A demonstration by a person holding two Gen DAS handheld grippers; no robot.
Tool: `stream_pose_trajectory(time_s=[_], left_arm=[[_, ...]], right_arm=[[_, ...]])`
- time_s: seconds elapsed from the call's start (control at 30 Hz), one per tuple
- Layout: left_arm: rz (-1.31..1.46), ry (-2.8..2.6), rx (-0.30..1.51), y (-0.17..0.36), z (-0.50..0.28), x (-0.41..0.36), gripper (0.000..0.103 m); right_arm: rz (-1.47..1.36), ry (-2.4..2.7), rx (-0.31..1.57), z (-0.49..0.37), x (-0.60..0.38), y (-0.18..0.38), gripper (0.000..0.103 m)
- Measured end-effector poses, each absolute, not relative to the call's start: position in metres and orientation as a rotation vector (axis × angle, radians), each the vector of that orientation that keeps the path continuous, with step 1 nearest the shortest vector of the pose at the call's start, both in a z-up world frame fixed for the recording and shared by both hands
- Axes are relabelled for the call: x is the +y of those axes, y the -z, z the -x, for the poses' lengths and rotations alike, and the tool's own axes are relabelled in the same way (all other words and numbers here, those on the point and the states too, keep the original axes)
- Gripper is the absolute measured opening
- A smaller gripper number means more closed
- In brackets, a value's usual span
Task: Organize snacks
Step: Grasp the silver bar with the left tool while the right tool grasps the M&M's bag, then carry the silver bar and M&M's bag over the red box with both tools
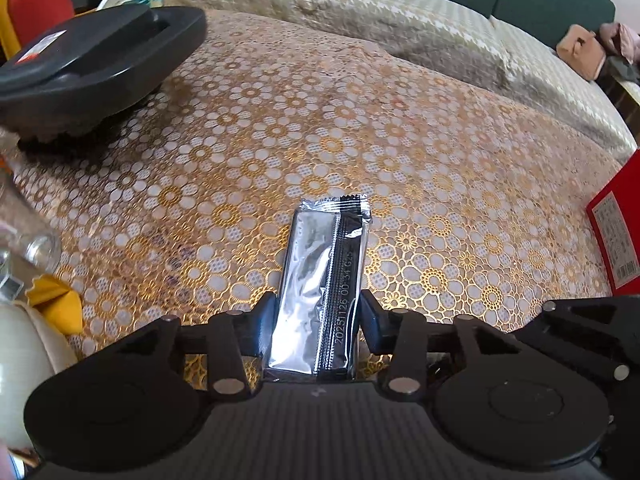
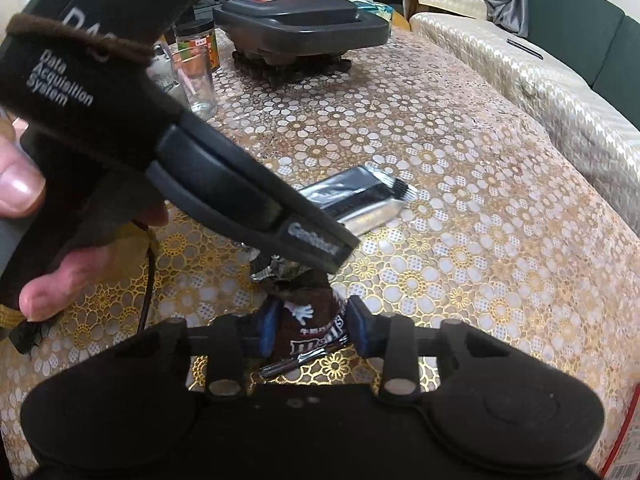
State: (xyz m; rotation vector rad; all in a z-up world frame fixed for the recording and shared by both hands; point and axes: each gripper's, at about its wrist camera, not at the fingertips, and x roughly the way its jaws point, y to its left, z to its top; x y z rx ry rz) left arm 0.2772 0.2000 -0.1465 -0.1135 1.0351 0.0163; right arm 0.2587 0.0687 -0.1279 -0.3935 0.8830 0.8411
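Observation:
In the left wrist view a silver and black foil snack bar (image 1: pixel 320 292) lies lengthwise between the fingers of my left gripper (image 1: pixel 318 316), which is shut on its sides just above the flowered tablecloth (image 1: pixel 360 120). In the right wrist view my right gripper (image 2: pixel 312 326) is shut on a brown M&M's bag (image 2: pixel 308 330), held upright over the cloth. The left gripper's body (image 2: pixel 224 192) crosses that view from the upper left, and the silver bar (image 2: pixel 360 200) sticks out beyond it.
A dark grey appliance (image 1: pixel 92 60) stands at the table's back left, also in the right wrist view (image 2: pixel 300 28). A glass (image 2: pixel 196 80) and a jar (image 2: pixel 200 42) stand beside it. A red box (image 1: pixel 618 232) sits at the right edge. A sofa (image 1: pixel 440 24) runs behind the table.

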Motion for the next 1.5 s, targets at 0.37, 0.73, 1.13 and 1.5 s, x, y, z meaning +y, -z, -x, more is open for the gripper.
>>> stream_pose_trajectory(time_s=[0.37, 0.73, 1.13, 1.5], left_arm=[[0.139, -0.058, 1.024, 0.129, -0.247, 0.198, 0.041], [0.157, -0.041, 1.002, 0.095, -0.197, 0.168, 0.041], [0.123, 0.049, 0.924, 0.037, -0.15, 0.097, 0.041], [0.052, 0.182, 0.849, -0.012, -0.148, -0.006, 0.041]], right_arm=[[0.282, -0.762, 0.89, -0.246, 0.035, 0.111, 0.028], [0.158, -0.683, 0.867, -0.209, -0.029, 0.075, 0.028], [0.065, -0.6, 0.771, -0.167, -0.111, 0.018, 0.028], [0.005, -0.444, 0.693, -0.154, -0.207, -0.011, 0.028]])
